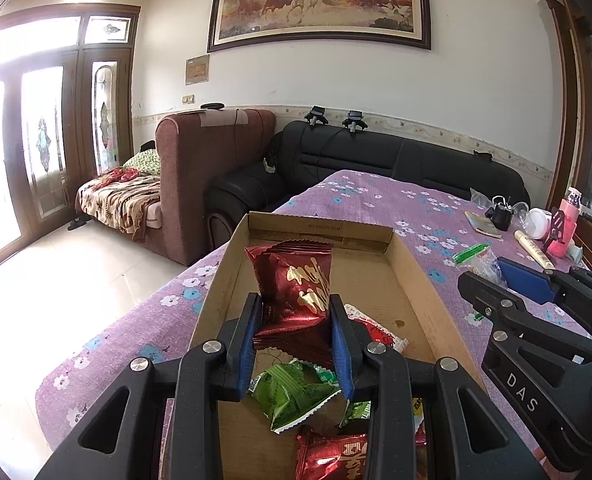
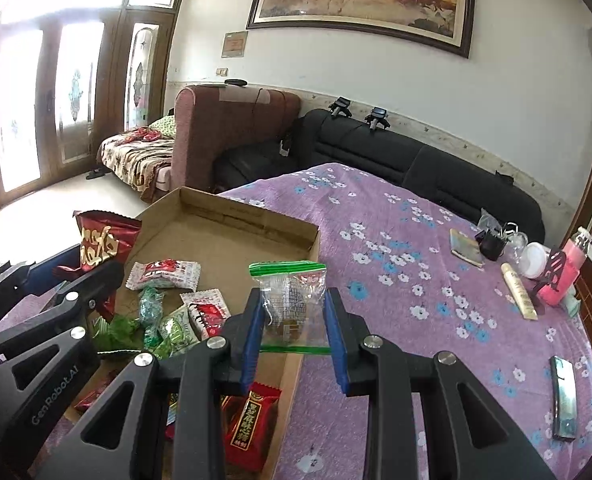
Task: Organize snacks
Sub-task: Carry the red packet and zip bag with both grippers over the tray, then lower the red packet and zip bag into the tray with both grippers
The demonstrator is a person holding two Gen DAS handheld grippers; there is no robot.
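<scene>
Cardboard box (image 1: 406,264) sat on my purple flowered cloth (image 1: 380,196), long side running away from both cameras. My left gripper (image 1: 296,320) was clamped on a dark red packet (image 1: 300,280), blue pads pressed against both its sides, holding it above the box interior. My right gripper (image 2: 294,312) held a clear zip bag (image 2: 290,300) with a green seal strip, pads tight on either edge, over the box's right wall. Below, in the near half of the box, lay loose snacks: green packets (image 2: 172,332), white-and-red sachets (image 2: 164,274) and a red packet (image 2: 250,424) with gold lettering. Far half of the box showed bare cardboard. On the cloth's right end stood a pink bottle (image 2: 572,264), a white jar (image 2: 536,260) and a tube (image 2: 518,290), well apart from the box.
</scene>
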